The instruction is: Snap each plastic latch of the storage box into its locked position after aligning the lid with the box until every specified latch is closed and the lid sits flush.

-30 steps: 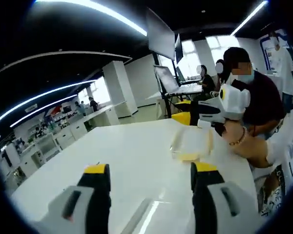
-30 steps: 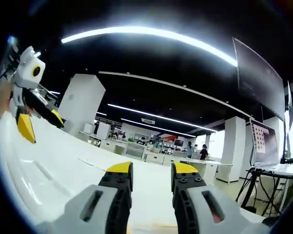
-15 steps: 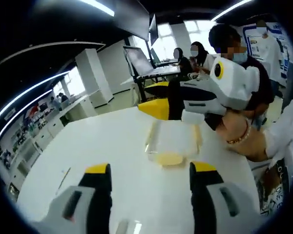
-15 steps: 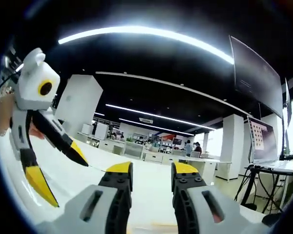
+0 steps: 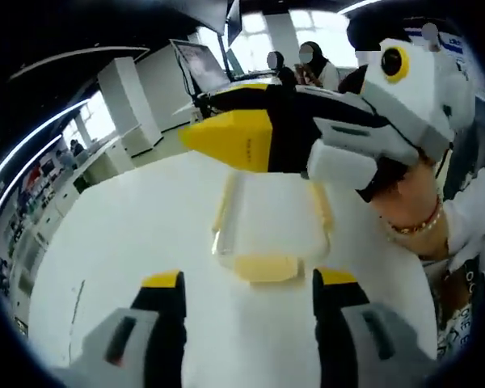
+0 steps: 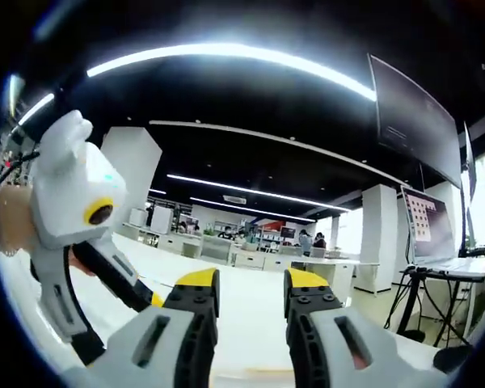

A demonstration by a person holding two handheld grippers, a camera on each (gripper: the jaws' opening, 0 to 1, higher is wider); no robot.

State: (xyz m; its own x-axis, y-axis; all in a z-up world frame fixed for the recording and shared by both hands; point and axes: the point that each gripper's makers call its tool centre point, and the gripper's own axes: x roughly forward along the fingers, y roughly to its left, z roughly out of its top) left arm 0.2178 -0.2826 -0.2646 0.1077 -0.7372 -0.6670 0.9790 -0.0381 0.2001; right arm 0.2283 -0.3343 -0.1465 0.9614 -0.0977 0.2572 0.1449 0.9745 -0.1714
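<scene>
The clear storage box (image 5: 268,212) lies on the white table (image 5: 121,234), its lid on. Yellow latches run along its left and right sides, and a yellow latch (image 5: 267,266) faces me at the near end. My left gripper (image 5: 249,280) is open, its yellow-tipped jaws wide apart just in front of that near latch. The right gripper (image 5: 226,139) comes in from the right and hangs over the box's far end. In the right gripper view the right gripper (image 6: 251,280) is open by a narrow gap with nothing in it, and the left gripper (image 6: 120,325) stands close at the left.
A hand with a beaded bracelet (image 5: 412,225) holds the right gripper at the table's right edge. Seated people (image 5: 311,61) and a screen on a stand (image 5: 200,63) are beyond the table's far side. White desks and pillars (image 6: 133,182) fill the hall behind.
The left gripper view has closed in on the box, whose near latch now sits between the jaws. The right gripper looms larger over the box's far end. Neither gripper's jaw gap has changed.
</scene>
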